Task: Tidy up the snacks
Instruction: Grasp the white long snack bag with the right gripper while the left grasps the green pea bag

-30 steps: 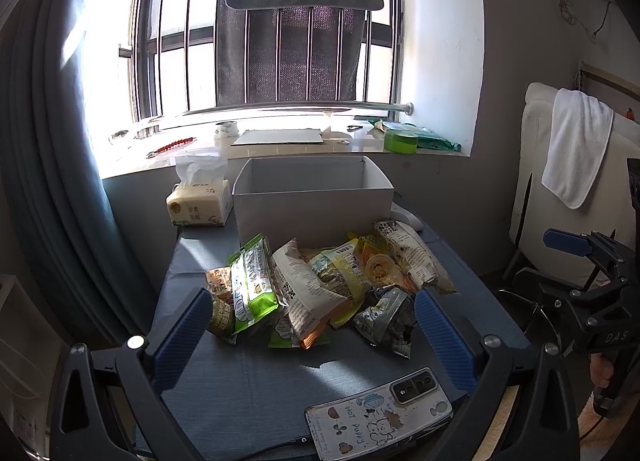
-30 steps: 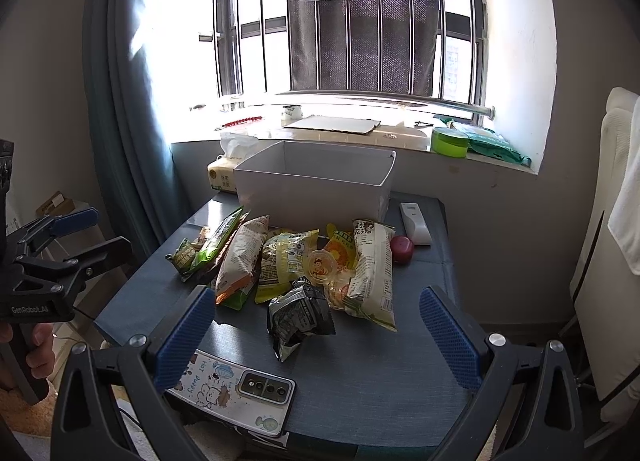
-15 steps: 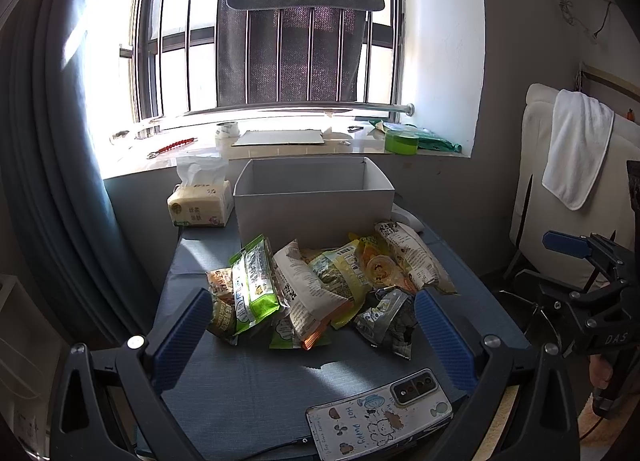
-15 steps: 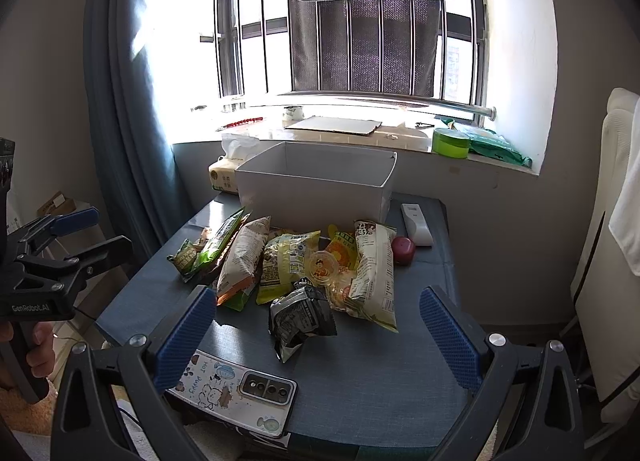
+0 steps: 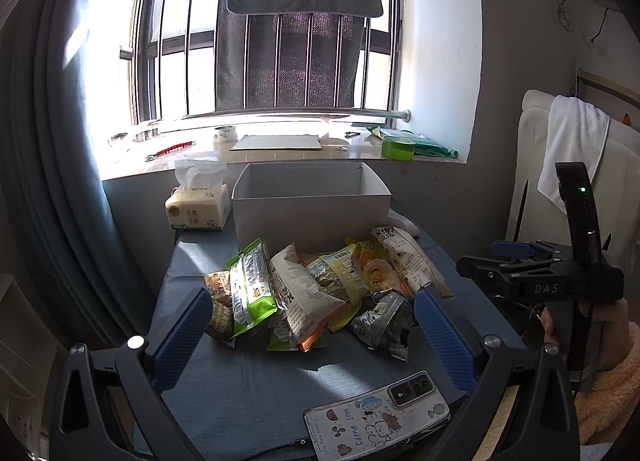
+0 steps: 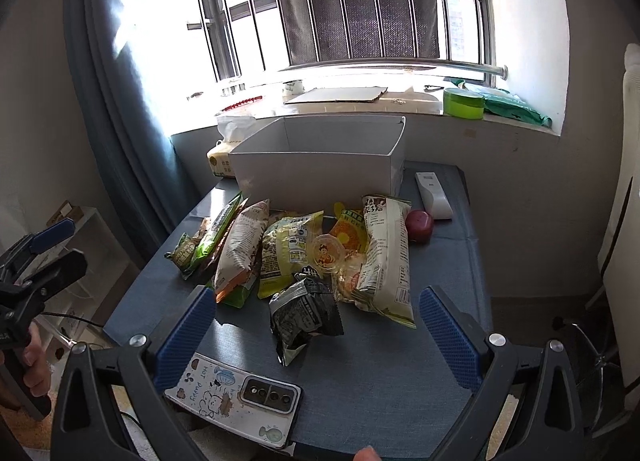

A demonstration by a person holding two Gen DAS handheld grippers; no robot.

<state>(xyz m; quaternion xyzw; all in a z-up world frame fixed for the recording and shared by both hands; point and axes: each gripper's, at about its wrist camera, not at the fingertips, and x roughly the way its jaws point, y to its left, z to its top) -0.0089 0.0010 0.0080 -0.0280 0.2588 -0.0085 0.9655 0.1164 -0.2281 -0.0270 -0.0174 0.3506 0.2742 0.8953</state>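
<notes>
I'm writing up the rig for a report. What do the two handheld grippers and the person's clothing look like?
Both the left gripper and the right gripper have black angular frames with silver bolts and fingers faced in blue textured pads. The right one, seen side-on, carries white "DAS" lettering and an upright black module with a green light. The person wears a fluffy cream sleeve.

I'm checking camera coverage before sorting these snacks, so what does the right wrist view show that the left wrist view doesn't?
Only the right wrist view shows the red round object beside the white remote, which it shows whole. Only the left wrist view shows the white towel draped on the right. Both show the grey box, the snack pile, the tissue pack and the phone at the table's near edge.
</notes>
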